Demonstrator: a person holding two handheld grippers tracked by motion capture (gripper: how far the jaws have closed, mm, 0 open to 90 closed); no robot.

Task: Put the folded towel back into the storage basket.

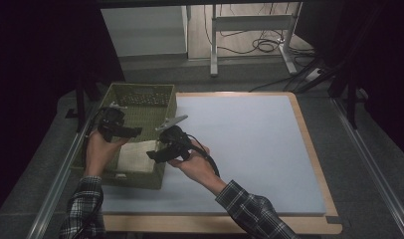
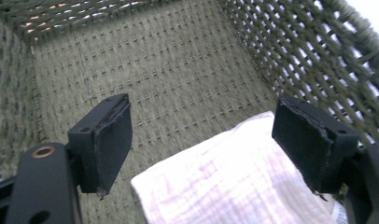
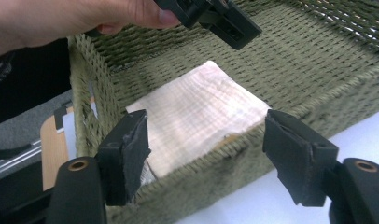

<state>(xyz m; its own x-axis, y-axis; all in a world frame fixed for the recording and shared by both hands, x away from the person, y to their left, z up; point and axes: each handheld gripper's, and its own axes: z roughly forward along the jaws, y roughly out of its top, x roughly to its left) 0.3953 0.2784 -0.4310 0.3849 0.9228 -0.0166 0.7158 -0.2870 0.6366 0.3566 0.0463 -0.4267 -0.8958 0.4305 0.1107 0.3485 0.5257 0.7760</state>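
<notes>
Step in hand, as judged: release of the folded white woven cloth (image 3: 197, 109) into the olive-green woven rectangular basket (image 1: 140, 94) and withdrawal of both claws.

- Keep the left claw (image 2: 197, 140) spread as it stands, nothing between the pads, with the cloth lying below and between the jaws on the basket floor.
- Keep the right claw (image 3: 206, 154) likewise spread, empty, poised at the near wall of the basket with the cloth beyond it.
- Lift straight up before moving sideways (a pad edge dragged across the weave could snag a strand or drag the cloth corner out of its fold).
- Clear the basket rim before swinging either hand away; avoid tipping the light basket wall.
- Check the fold after release: flat, edges aligned, no corner riding up the wall.

Location of cloth: inside the basket, at the near end, flat on the floor, close against the near wall and one side wall.

Materials and shapes:
- Cloth: soft, thin, faintly checked weave, folded to a rough rectangle; likely limp and prone to unfolding if pulled.
- Basket: coarse cord weave, open lattice toward the rim, tighter on the floor; straight walls, rectangular plan.
- Claw pads: black, flat, slightly frayed at the edges.
- Worktop (image 1: 250, 149): pale blue-grey mat, smooth, on a wooden-edged board, the basket at its left end.
</notes>
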